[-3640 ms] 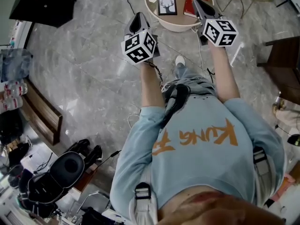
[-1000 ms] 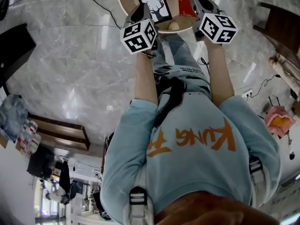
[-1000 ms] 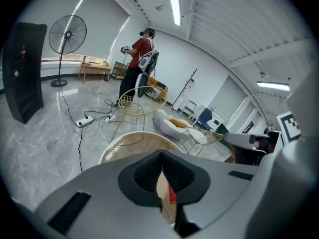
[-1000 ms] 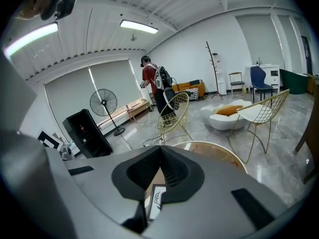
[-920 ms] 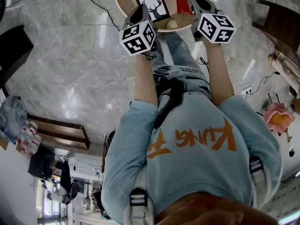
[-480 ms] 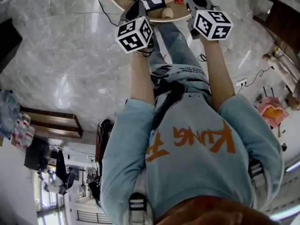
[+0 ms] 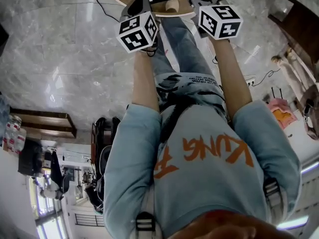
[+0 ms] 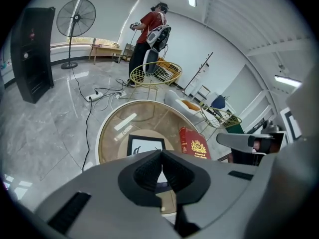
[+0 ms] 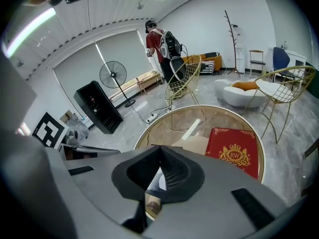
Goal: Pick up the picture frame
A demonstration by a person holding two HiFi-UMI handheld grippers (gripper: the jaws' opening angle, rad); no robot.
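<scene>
Left hand-held gripper [image 8: 161, 156]: clenched, pads meeting at the tips, nothing between them. It points steeply down at the near side of the round tabletop [image 8: 114, 133] and touches nothing.

Frame [image 8: 142, 144]: lies flat on the tabletop, just beyond the left tips and apart from them. A red book [image 8: 195, 144] lies just to its right.

Right hand-held gripper [image 9: 160, 153]: also clenched and empty, aimed between the frame and the book.

Assessment: the step in hand is the approach, and no grasp has begun. The left hand-held gripper is the better placed. Its jaws must part before it reaches the frame. As the frame lies flat, the pads likely need to take one border edge-on, one jaw slipped under the near side. A steep, hurried entry risks pushing the frame into the book or scraping the glass.
</scene>
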